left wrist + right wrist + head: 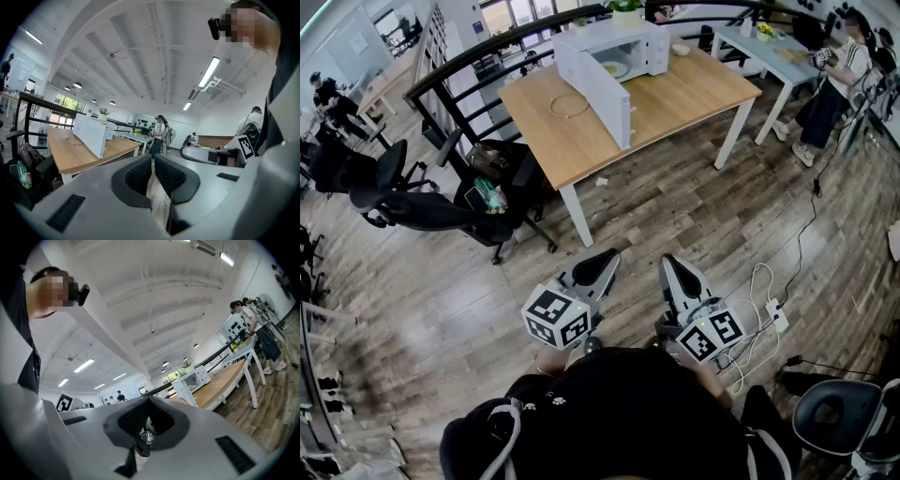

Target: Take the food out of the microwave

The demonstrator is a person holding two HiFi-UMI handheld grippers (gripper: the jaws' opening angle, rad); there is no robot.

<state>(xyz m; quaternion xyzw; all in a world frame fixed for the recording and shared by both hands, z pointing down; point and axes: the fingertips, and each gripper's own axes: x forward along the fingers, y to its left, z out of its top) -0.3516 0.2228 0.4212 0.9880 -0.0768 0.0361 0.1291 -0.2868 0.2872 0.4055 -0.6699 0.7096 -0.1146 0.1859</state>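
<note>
Left gripper (pixel 602 264) and right gripper (pixel 675 274) are both held low and close to the person's body, side by side above the wooden floor, pointing toward the counter (pixel 694 94). Each gripper's own view shows its jaws drawn together, with at most a thin slit between the dark ribbed pads and nothing held.

Well ahead of them stands the light wooden counter with white legs. A white microwave (pixel 649 42) sits at its far edge, and its door (pixel 600 86) is swung wide open toward the person. Inside the lit cavity lies a pale plate of food (pixel 613 67). A thin ring of cord (pixel 569 105) lies on the counter left of the door, and a small bowl (pixel 680 49) sits right of the microwave. A black office chair (pixel 431 208) stands left of the counter.
</note>
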